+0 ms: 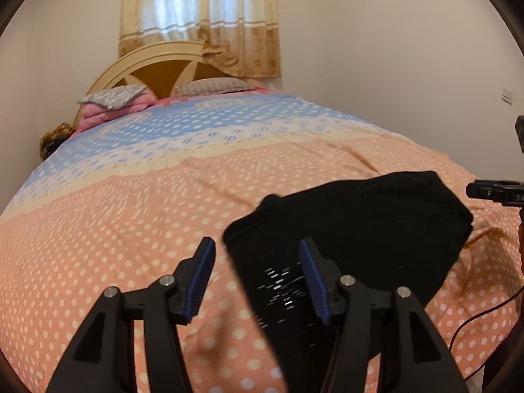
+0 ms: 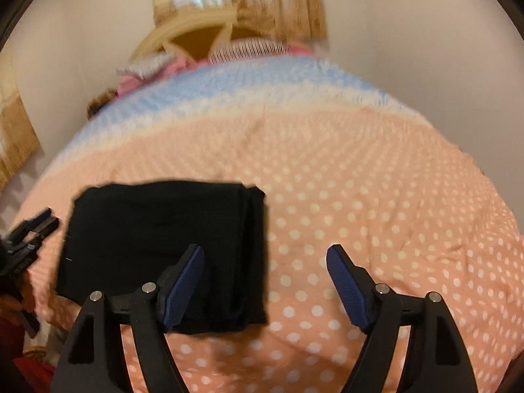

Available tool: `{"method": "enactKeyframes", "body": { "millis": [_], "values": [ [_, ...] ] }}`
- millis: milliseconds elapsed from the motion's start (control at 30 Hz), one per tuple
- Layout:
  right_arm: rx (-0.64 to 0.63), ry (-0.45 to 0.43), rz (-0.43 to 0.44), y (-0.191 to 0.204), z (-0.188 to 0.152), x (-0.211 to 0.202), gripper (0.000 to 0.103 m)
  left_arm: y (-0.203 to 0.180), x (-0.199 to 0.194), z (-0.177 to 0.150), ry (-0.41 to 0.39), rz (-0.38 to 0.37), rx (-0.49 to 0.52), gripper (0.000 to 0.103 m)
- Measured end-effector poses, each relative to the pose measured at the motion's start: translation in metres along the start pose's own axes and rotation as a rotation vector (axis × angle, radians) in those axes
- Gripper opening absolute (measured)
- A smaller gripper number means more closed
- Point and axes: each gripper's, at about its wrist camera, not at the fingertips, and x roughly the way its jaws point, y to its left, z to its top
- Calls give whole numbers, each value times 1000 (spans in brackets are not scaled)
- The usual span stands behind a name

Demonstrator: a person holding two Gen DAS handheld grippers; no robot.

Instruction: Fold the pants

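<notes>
The black pants (image 2: 167,245) lie folded into a compact block on the peach, white-dotted part of the bedspread (image 2: 360,196), near the foot of the bed. From the right wrist camera the bundle reads as a tidy rectangle with layered fold edges stacked along its right side; from the left wrist camera the same pants (image 1: 360,229) look more irregular, with an angled far corner and a patch of small white marks on the near part, which the right view does not show.

The left gripper (image 1: 262,281) hangs released above the bed, its blue-padded fingers spread wide — one over bare bedspread, the other over the near part of the pants, with nothing clamped between them. The right gripper (image 2: 265,288) is likewise spread apart and grasps nothing; its left finger sits over the near right edge of the pants, its right finger over bare bedspread.

Each camera catches the other tool at its margin: the left view shows a dark piece of the right gripper at its right edge beyond the pants, plus a thin dark cable (image 1: 481,317) trailing across the cover. The right view shows the left gripper (image 2: 42,222) just beside the left edge of the bundle.

Only the left view is sharp enough to make out the pillows (image 1: 209,85), the curved headboard (image 1: 154,65) and the curtain (image 1: 199,19) — the right view blurs them.
</notes>
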Motion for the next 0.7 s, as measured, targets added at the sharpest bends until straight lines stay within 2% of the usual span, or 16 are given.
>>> {"method": "enactKeyframes", "body": {
  "millis": [33, 67, 100, 133, 200, 267, 333, 367, 467, 500, 633, 700],
  "values": [
    [-12, -23, 9, 5, -1, -7, 75, -4, -1, 2, -6, -10, 6, 56],
    [-31, -45, 7, 13, -3, -14, 56, -10, -2, 4, -10, -27, 12, 56],
    [-41, -44, 28, 18, -4, -16, 30, -15, -1, 4, -9, -40, 17, 56],
    [-42, -32, 67, 22, -6, -16, 23, -20, -1, 3, -4, -47, 21, 58],
    [-48, 9, 159, 32, -10, -7, 22, -27, 4, -3, 20, -51, 27, 59],
    [-65, 83, 166, 41, -17, 18, 22, -32, 12, -14, 72, -49, 39, 59],
    [-44, 219, 180, 45, -30, 51, 22, -35, 19, -28, 118, -23, 71, 59],
    [-29, 193, 185, 44, -30, 50, 22, -35, 19, -32, 123, -11, 91, 59],
    [13, 225, 198, 40, -19, 43, 22, -29, 13, -44, 121, 33, 132, 65],
    [27, 210, 197, 38, -15, 37, 22, -27, 11, -44, 124, 35, 122, 70],
    [15, 64, 200, 37, 9, 11, 22, -20, 6, -45, 142, 20, 81, 72],
    [-5, 4, 190, 42, 24, 16, 22, -22, 8, -46, 147, 28, 67, 72]
  ]
}}
